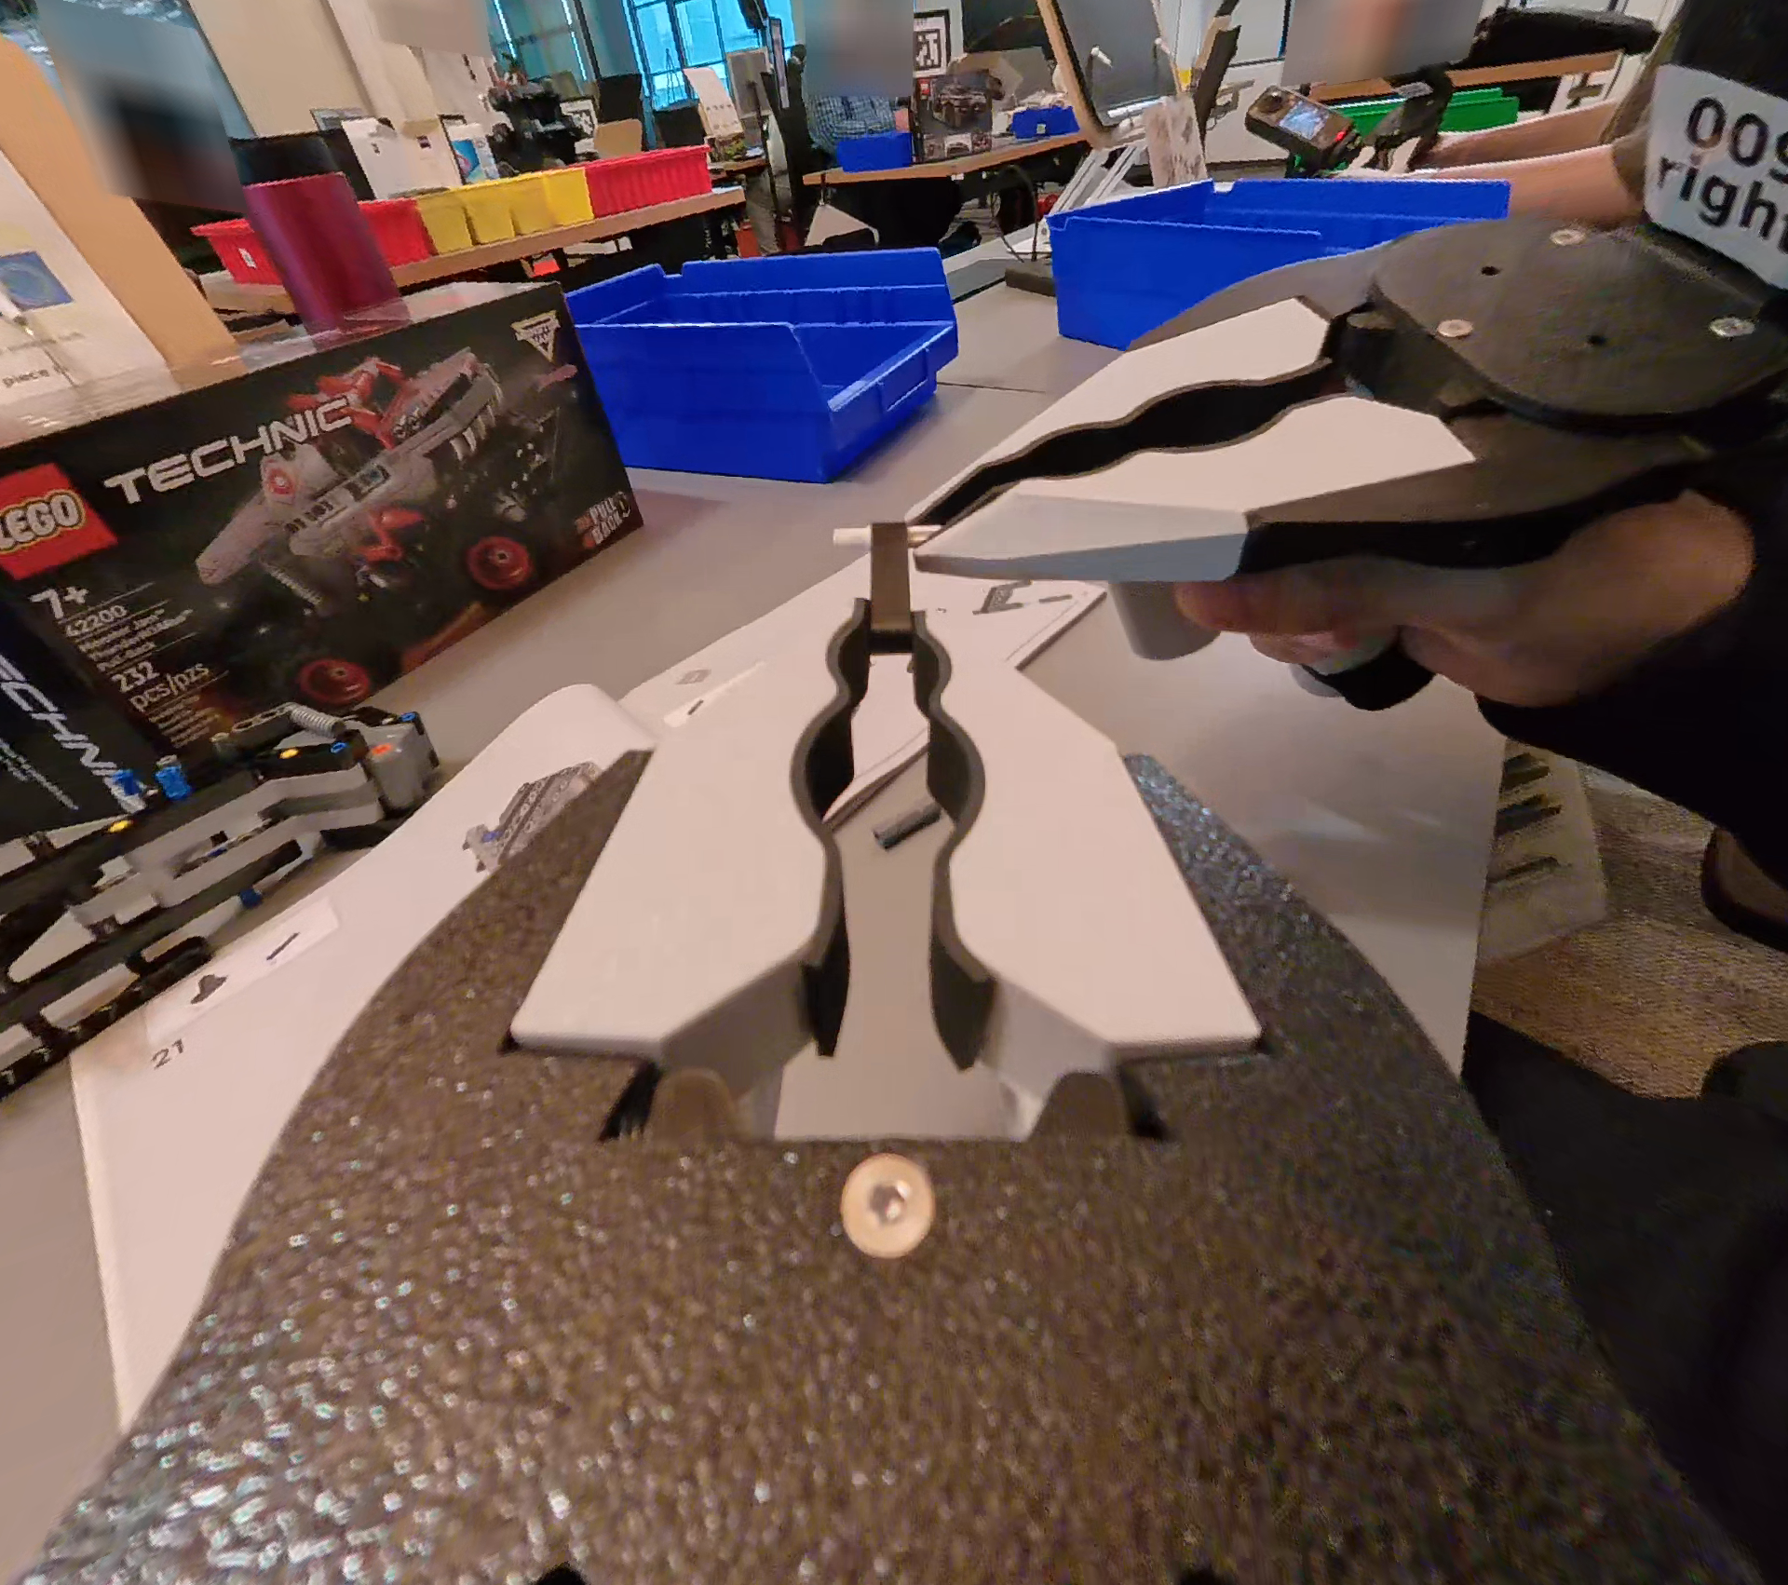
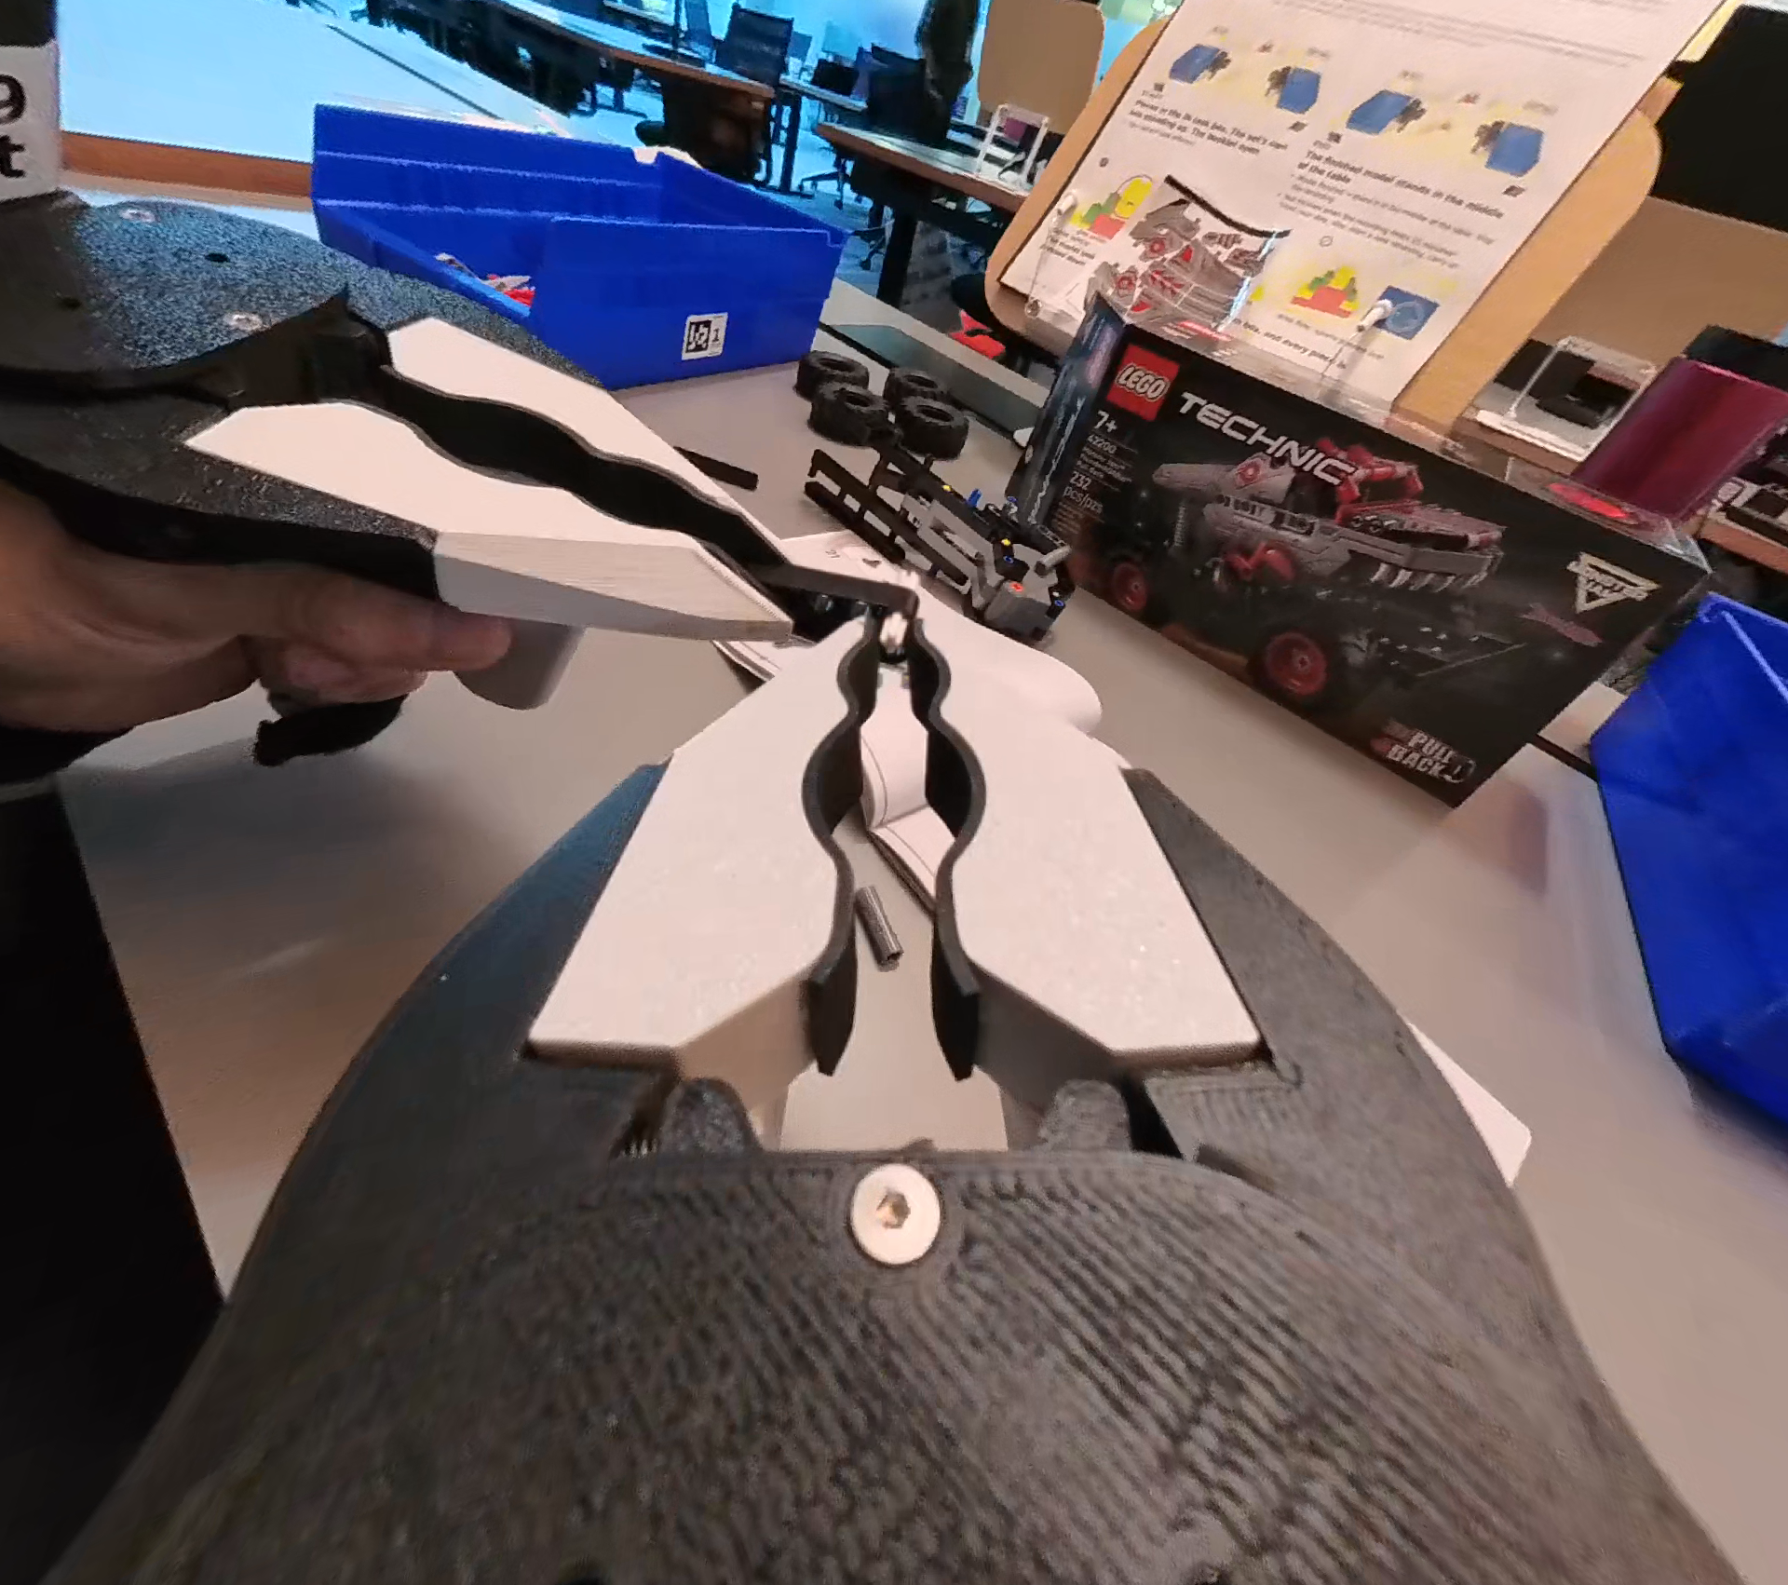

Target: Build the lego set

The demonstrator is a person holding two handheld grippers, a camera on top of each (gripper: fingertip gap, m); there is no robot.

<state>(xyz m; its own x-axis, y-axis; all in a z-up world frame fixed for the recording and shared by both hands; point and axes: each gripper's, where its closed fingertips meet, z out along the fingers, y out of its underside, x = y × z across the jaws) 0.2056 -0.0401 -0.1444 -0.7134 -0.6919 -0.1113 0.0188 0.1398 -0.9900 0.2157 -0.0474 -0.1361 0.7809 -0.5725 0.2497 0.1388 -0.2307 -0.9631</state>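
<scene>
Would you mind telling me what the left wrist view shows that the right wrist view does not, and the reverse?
Only the left wrist view shows the red and yellow bins on a far table. Only the right wrist view shows four black tyres and the tilted instruction board. Both share the left gripper shut on a small dark beam, the right gripper shut on a pale pin passing through that beam, the set box, the partly built chassis and blue bins.
</scene>
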